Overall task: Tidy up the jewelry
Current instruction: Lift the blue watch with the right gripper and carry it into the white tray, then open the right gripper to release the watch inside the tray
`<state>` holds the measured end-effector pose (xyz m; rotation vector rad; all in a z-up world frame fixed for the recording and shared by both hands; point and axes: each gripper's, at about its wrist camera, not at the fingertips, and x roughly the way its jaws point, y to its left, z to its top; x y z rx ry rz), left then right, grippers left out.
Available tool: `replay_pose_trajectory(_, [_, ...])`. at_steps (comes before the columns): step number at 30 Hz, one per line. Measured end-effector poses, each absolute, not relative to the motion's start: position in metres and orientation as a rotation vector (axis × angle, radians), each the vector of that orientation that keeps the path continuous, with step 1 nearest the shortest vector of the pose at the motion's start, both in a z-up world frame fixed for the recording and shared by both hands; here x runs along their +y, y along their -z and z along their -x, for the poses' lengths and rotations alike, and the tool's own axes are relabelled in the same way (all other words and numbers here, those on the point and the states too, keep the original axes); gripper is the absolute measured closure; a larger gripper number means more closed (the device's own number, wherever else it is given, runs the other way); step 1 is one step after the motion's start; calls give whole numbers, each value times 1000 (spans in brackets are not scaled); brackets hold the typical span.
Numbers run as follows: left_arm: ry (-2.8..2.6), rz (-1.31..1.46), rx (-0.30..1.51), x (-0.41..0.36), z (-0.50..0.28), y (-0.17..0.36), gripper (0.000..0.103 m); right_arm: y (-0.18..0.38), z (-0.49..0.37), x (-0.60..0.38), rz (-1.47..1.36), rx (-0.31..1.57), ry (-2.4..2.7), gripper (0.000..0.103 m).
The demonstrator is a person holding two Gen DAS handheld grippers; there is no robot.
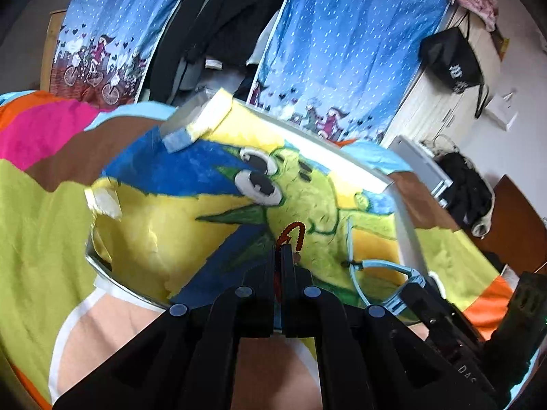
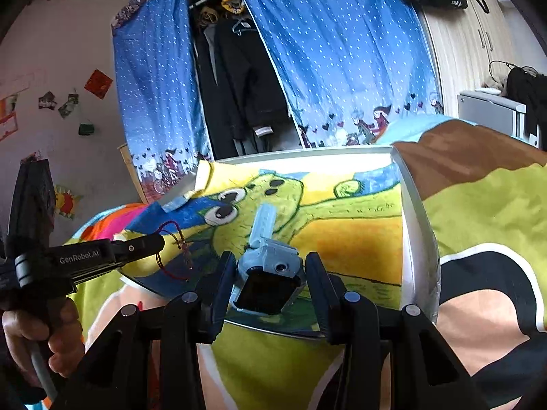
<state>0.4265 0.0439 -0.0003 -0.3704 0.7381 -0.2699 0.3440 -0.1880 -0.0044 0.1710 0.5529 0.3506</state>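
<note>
Your left gripper (image 1: 281, 251) pinches the red bead bracelet (image 1: 290, 234) clear above the painted board (image 2: 342, 232), while your right gripper (image 2: 270, 273) brackets the blue watch (image 2: 270, 266), jaws parted.

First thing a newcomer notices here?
The bright cartoon painting lying on the bedspread, filling the middle of both views. Next, the left tongs shut on a red beaded bracelet above it, and the right tongs around a light blue smartwatch.
</note>
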Motion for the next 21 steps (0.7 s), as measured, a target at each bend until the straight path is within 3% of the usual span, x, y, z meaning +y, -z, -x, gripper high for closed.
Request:
replay_pose_trajectory(6, [221, 323, 792, 39, -429, 13, 101, 12, -343, -192, -158, 591, -336, 62])
replay_pose_trajectory(8, [212, 319, 798, 40, -427, 12, 92, 11, -342, -194, -157, 593, -333, 59])
replay_pose_trajectory(10, [201, 333, 781, 43, -422, 8, 60, 6, -339, -196, -143, 591, -326, 54])
replay_pose_trajectory(12, [193, 359, 731, 49, -410, 0, 46, 0, -332, -199, -127, 574, -318, 45])
replay_pose_trajectory(15, [191, 322, 704, 51, -395, -14, 39, -8, -321, -203, -112, 550, -310, 36])
replay_pose_trajectory(16, [181, 303, 696, 51, -389, -18, 31, -11, -316, -204, -109, 544, -308, 34])
replay_pose_trajectory(21, [145, 238, 605, 52, -348, -38, 14, -27, -289, -206, -98, 497, -318, 10])
